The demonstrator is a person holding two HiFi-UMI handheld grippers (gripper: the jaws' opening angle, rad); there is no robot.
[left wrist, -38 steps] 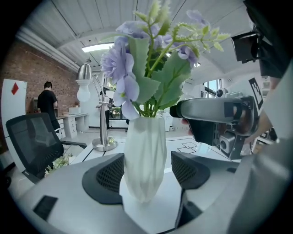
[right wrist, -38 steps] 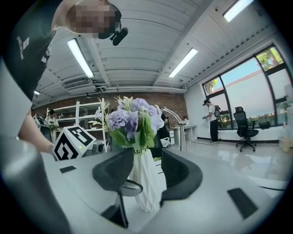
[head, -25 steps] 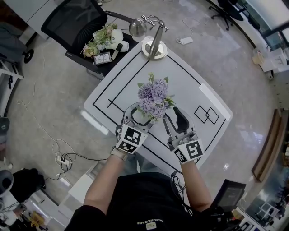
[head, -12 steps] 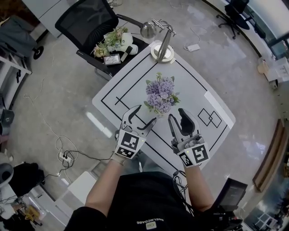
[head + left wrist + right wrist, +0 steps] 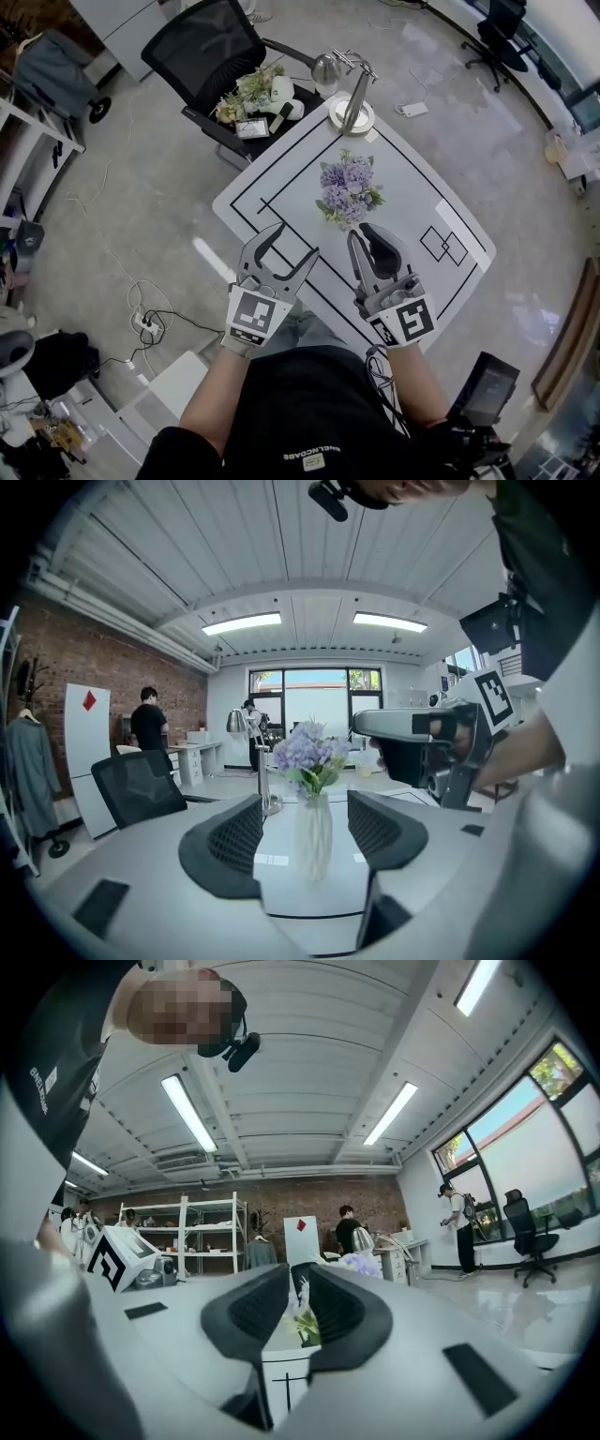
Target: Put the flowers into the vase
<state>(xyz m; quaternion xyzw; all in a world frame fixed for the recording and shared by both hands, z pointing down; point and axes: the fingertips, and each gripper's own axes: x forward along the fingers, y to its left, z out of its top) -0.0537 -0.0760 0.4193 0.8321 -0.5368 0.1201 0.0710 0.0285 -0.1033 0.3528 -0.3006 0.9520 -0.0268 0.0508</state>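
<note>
two grippers, one vase. left gripper (image 5: 293, 242): jaws spread wide, empty. ahead on the white table (image 5: 412, 202), one white vase (image 5: 314, 836) holds one bunch of purple flowers (image 5: 349, 187). right gripper (image 5: 364, 232): jaws just narrowed to a slit, gripping nothing.

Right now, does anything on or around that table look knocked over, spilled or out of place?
Nothing spilled or tipped: the vase stands upright on the table, purple flowers inside. Oddly, another bunch lies on the office chair.
</note>
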